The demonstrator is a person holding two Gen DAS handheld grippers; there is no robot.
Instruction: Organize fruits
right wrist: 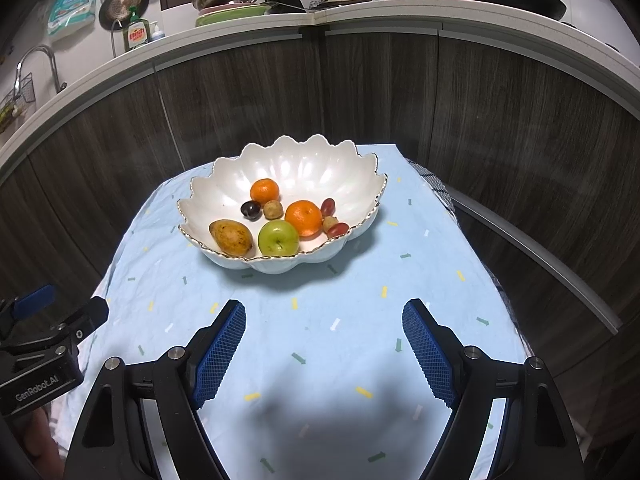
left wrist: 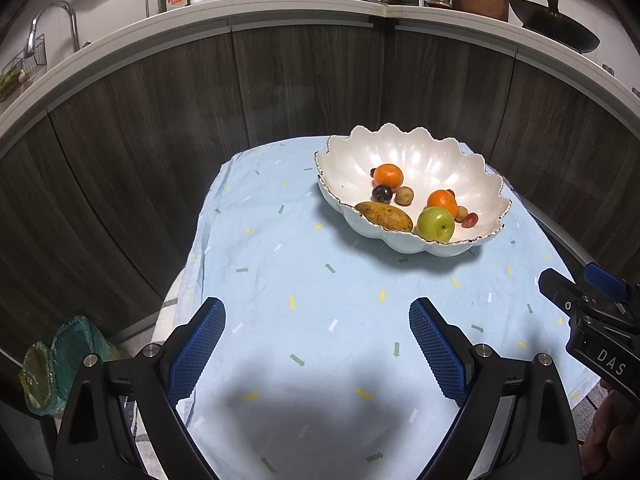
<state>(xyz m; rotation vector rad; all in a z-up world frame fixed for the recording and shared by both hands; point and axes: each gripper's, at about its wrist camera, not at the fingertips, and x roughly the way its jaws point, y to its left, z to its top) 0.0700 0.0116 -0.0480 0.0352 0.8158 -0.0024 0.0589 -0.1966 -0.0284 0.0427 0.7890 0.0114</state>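
We hold both wide and empty: left gripper [left wrist: 316, 344], right gripper [right wrist: 324, 344], low in frame over the table [right wrist: 360, 360]. All fruits sit in the white bowl [right wrist: 304, 160], frame centre. Looks finished or unstarted; next needs a fruit target.

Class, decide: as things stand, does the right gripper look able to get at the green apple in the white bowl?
Probably yes. The right gripper is open and empty, only bare cloth lies between it and the bowl, and the green apple sits at the near rim, uncovered, though an orange crowds one side.

The right gripper [left wrist: 576, 280] is cut off by the frame's edge.
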